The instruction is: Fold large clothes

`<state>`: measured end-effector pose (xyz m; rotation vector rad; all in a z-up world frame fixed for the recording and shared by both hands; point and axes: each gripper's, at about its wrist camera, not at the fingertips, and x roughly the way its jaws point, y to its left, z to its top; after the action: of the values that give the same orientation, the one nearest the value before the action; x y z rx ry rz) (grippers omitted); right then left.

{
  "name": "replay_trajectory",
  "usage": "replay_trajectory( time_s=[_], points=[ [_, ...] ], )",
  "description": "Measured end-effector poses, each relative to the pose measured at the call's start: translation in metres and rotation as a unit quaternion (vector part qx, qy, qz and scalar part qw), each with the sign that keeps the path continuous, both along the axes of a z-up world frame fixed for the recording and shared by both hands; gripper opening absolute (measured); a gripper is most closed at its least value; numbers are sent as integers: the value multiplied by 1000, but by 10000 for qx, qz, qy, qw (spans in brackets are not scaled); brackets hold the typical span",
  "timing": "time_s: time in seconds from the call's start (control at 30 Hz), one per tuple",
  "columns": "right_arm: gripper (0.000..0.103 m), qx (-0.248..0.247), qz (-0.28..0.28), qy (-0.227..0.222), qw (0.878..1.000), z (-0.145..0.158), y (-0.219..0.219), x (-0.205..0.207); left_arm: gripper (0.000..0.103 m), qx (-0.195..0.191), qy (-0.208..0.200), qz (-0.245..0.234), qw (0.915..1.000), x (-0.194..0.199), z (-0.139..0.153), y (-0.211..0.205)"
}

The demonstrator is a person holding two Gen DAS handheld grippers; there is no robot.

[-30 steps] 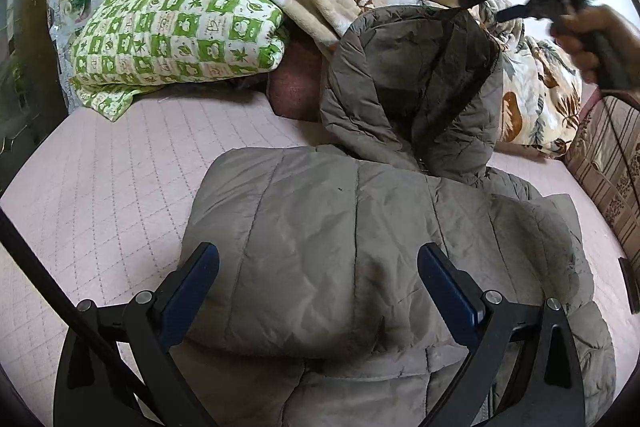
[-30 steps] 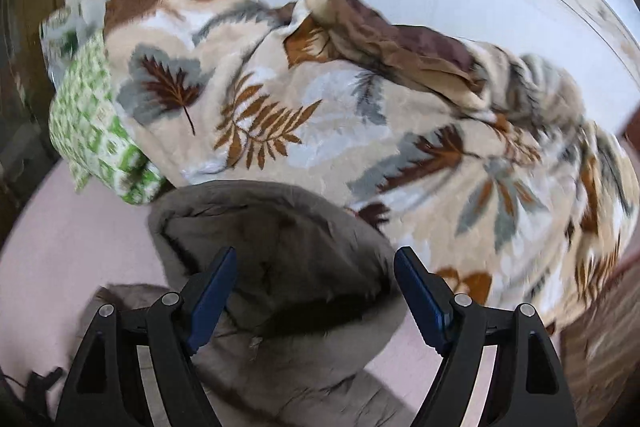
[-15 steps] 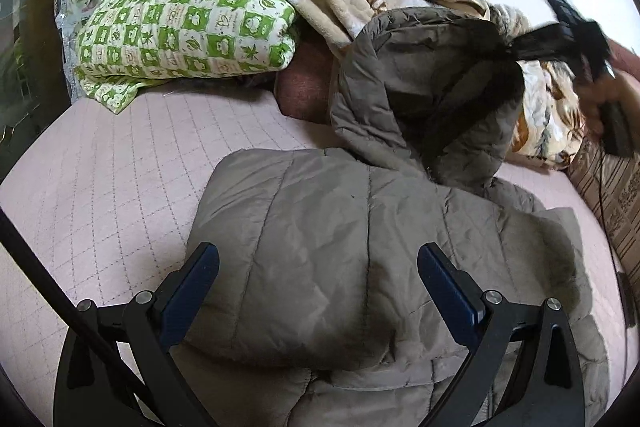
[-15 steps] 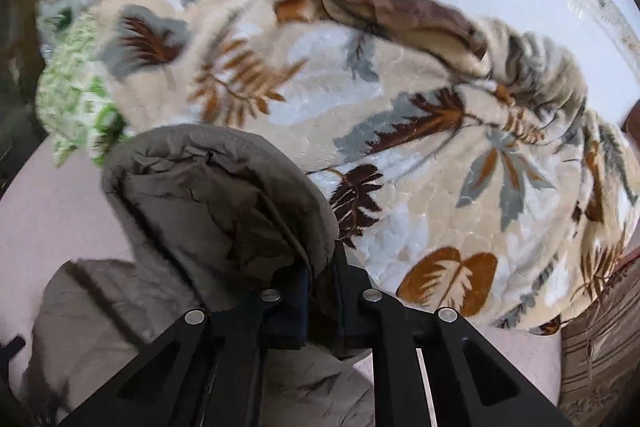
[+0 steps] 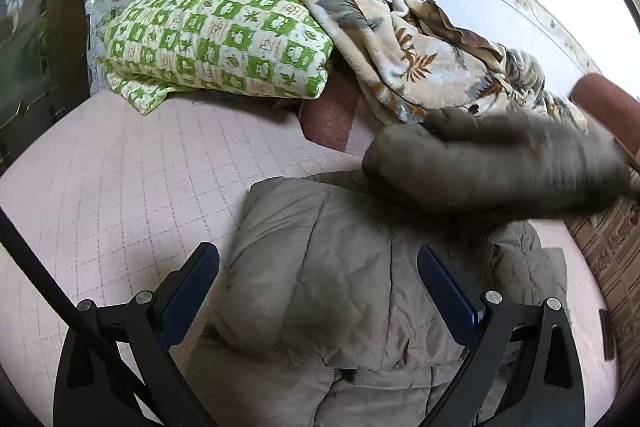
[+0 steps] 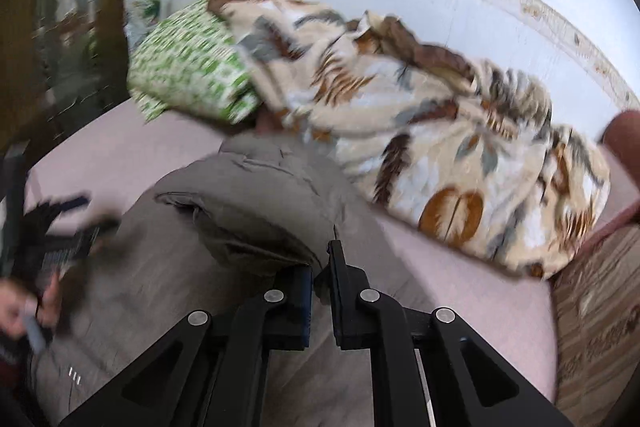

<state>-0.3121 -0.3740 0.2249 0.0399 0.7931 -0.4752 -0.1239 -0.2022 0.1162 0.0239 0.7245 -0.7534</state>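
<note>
Change since earlier: the hood of the grey padded jacket, which stood upright against the bedding a second ago, has been pulled down and now lies blurred across the jacket's upper right part in the left wrist view; the right gripper, wide apart then, has been brought together on the hood fabric.
Right gripper: the jaws are seen pressed nearly together, with a fold of grey hood cloth pinched between them.
Left gripper: the left gripper is held wide open above the folded body of the jacket; nothing is gripped, and its blue pads stand apart on either side of the quilted cloth.
Jacket: it is laid on the pink quilted mattress, folded into a thick bundle, with its lower edge beneath the left gripper.
Bedding behind: a green-and-white checked pillow is set at the back left, and a leaf-print blanket is heaped beside it along the wall.
Person: a hand holding the other tool is seen, blurred, at the left edge of the right wrist view.
</note>
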Motion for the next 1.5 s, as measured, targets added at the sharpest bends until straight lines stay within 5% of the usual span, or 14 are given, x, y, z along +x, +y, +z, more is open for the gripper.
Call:
replay_trajectory(
  time_s=[0.27, 0.37, 0.67, 0.83, 0.9, 1.0, 1.27, 1.37, 1.5],
  points=[
    [8, 408, -266, 675, 9965, -138, 26, -20, 100, 92, -80, -226, 9997, -11, -3, -14],
    [9, 362, -418, 688, 9961, -164, 22, -16, 100, 221, -125, -320, 9992, -15, -8, -22],
    [32, 868, -115, 344, 9956, -144, 14, -27, 100, 322, -160, -512, 9980, -19, -16, -39],
    [43, 935, 223, -329, 9948, -98, 18, -45, 100, 133, -237, -602, 9978, -26, -12, -45],
    [54, 971, 35, -757, 9924, -86, 10, -50, 100, 108, -265, -591, 9978, -27, -13, -49],
    [54, 1037, -776, -1235, 9839, -84, -12, -50, 100, 158, -210, -559, 9981, -27, -19, -59],
    [54, 1346, -1301, -953, 9777, -129, -27, -22, 100, 675, -295, -723, 9947, -33, -40, -78],
    [55, 1418, -1329, -624, 9789, -143, -28, -14, 100, 1419, -246, -744, 9868, -31, -62, -91],
    [56, 1638, -1397, -366, 9759, -163, -32, -15, 100, 1514, -83, -775, 9854, -29, -69, -89]
  ],
)
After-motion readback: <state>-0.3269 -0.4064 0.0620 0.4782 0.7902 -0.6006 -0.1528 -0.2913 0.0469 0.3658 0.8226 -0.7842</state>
